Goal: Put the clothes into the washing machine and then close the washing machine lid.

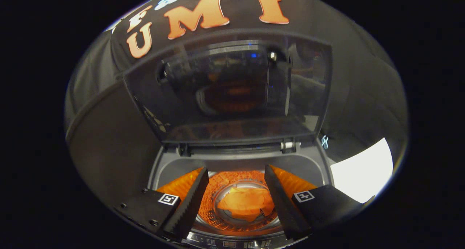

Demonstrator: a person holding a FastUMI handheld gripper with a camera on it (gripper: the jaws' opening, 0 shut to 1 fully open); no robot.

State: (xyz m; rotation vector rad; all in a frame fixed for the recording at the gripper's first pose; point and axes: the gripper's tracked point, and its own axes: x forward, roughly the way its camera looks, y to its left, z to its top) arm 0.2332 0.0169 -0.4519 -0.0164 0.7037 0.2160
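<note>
I look down into the open top of the washing machine [174,169]. An orange garment [247,203] lies crumpled at the bottom of the drum [232,181], seen between my fingers and well below them. My gripper [236,176] is open above the drum mouth, with nothing between its fingers. The machine's dark see-through lid [232,92] stands raised upright beyond the fingers, hinged at the back of the opening, and reflects the drum.
The control panel [232,243] runs along the machine's near edge under my fingers. A grey wall [109,147] stands left of the machine. A bright white surface [363,172] lies to the right of it. Black booth cloth hangs behind the lid.
</note>
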